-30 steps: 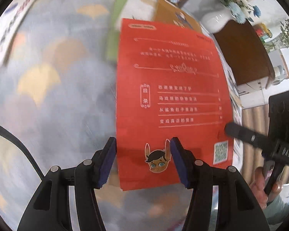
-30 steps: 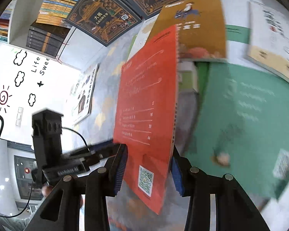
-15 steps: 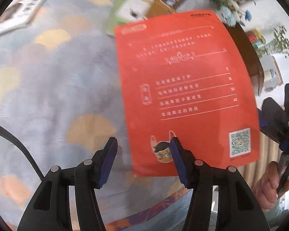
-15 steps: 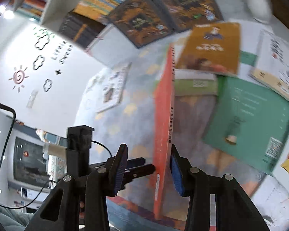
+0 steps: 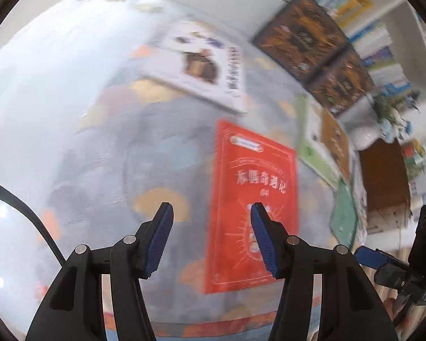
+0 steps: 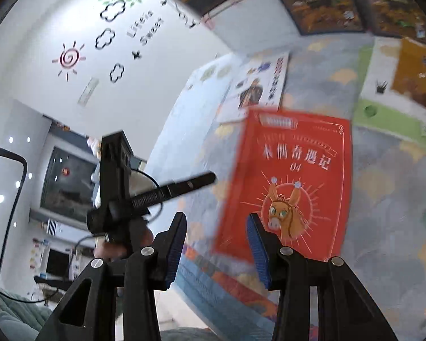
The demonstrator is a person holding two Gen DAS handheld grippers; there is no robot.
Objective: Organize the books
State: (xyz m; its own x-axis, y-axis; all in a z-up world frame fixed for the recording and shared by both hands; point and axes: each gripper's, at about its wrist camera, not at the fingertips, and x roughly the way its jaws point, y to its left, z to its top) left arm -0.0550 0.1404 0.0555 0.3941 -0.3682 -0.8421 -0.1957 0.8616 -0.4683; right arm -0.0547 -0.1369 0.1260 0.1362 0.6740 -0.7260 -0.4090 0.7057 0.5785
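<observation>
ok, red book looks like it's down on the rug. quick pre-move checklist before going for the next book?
1. Red book released, lying cover up on the rug: ok.
2. Left gripper open with nothing between its pads: ok.
3. Right gripper open with nothing between its pads: ok.
4. Red book clear of the white book beyond it: ok in the left wrist view, a strip of rug shows between them.
5. Next candidates in view, the green book with the brown book lying on it: ok.
6. Image sharp enough to aim: not ok, both views are blurred.
</observation>
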